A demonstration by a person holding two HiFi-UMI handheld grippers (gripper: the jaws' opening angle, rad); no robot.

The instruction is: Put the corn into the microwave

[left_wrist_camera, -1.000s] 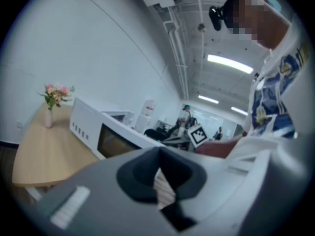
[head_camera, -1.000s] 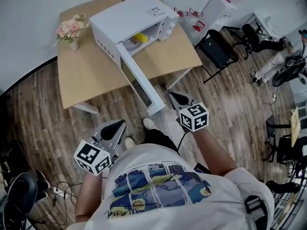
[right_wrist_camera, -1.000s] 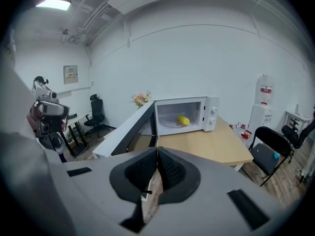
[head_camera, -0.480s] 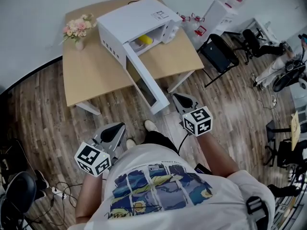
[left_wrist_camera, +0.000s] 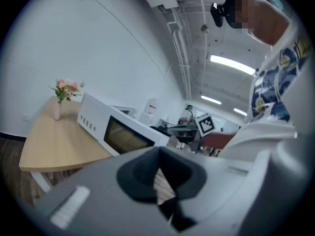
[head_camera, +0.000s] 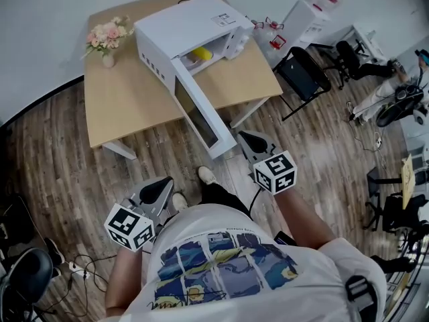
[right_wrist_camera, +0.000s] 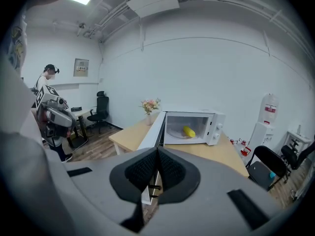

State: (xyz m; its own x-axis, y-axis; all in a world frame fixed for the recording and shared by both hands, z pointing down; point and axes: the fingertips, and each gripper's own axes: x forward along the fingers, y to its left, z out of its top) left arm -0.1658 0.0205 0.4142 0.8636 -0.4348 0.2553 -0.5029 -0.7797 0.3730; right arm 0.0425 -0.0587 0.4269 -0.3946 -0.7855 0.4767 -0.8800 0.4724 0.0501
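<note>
The yellow corn [head_camera: 201, 54] [right_wrist_camera: 188, 131] lies inside the white microwave [head_camera: 188, 22] [right_wrist_camera: 214, 127] [left_wrist_camera: 93, 119], which stands on the wooden table [head_camera: 131, 106]. The microwave door [head_camera: 198, 116] [right_wrist_camera: 152, 129] hangs wide open toward me. Both grippers are held low, near the person's body and well short of the table. My left gripper [head_camera: 164, 182] [left_wrist_camera: 158, 151] is shut with nothing in it. My right gripper [head_camera: 243, 135] [right_wrist_camera: 157, 151] is also shut and empty, and it points at the open door.
A vase of pink flowers [head_camera: 106, 40] [right_wrist_camera: 149, 106] stands on the table's far left corner. Black chairs [head_camera: 305, 69] and a white water dispenser [head_camera: 305, 9] are to the right. Cables [head_camera: 80, 268] lie on the wood floor at lower left. Another person [right_wrist_camera: 48, 82] stands far left.
Both grippers have drifted only slightly in the head view and stay shut. The microwave, its open door and the corn have not moved.
</note>
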